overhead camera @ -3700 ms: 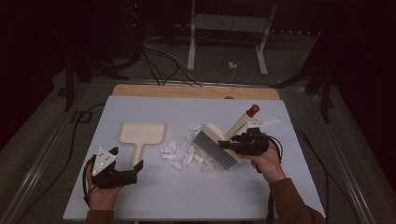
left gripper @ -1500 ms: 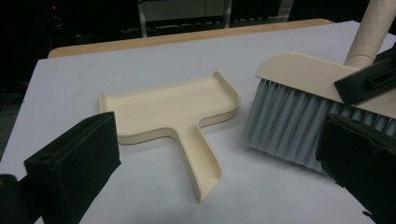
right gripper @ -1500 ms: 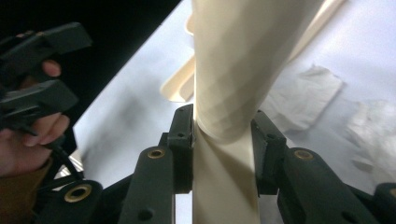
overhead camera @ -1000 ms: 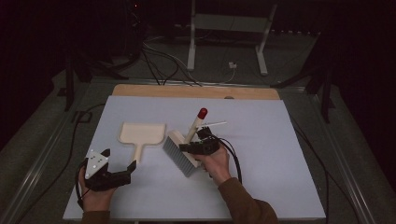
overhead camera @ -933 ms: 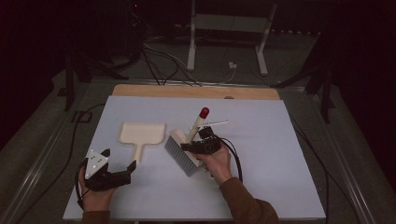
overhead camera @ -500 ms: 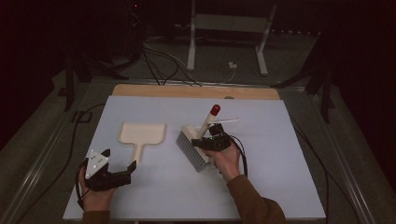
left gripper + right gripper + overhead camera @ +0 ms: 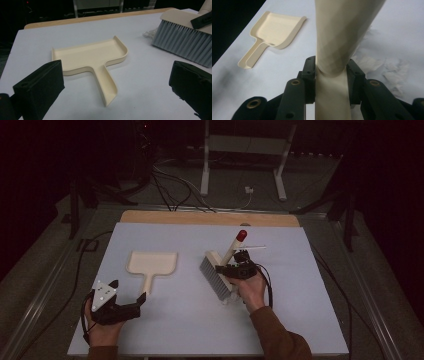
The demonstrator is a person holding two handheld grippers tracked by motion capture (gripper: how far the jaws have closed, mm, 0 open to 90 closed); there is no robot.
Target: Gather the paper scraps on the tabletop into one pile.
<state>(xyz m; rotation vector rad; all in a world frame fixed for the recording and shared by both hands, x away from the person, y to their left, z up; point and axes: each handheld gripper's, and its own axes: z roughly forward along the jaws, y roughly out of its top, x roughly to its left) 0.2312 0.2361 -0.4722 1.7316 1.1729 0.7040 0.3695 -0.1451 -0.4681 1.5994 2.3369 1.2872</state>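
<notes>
So here's where I'm at: my right gripper (image 7: 235, 268) is clamped tight around the cream plastic handle of the hand brush with grey bristles and a red tip (image 7: 220, 270), sitting a bit right of centre in the high view, bristles down on the pale blue-grey table (image 7: 300, 320). In the right gripper view the handle runs straight up between the jaws, pinched snug on both sides. The thing that matters for the next sweep is where the cream plastic dustpan (image 7: 151, 265) lies from the brush: it's to the left of it in the high view, with bare table between them, flat on the table, its tray toward the top of the frame and its handle pointing down toward me. The scraps of white crumpled paper (image 7: 392, 71) are bunched right by the bristles; in the right gripper view they sit at the right side. So I reckon the brush has to push leftward across the frame to reach the pan. My left gripper (image 7: 131, 304) is at the lower left of the high view, jaws spread wide with nothing in them, and it's clearly the nearer one to the pan's handle: the left gripper view has that handle pointing straight back between the jaws.
</notes>
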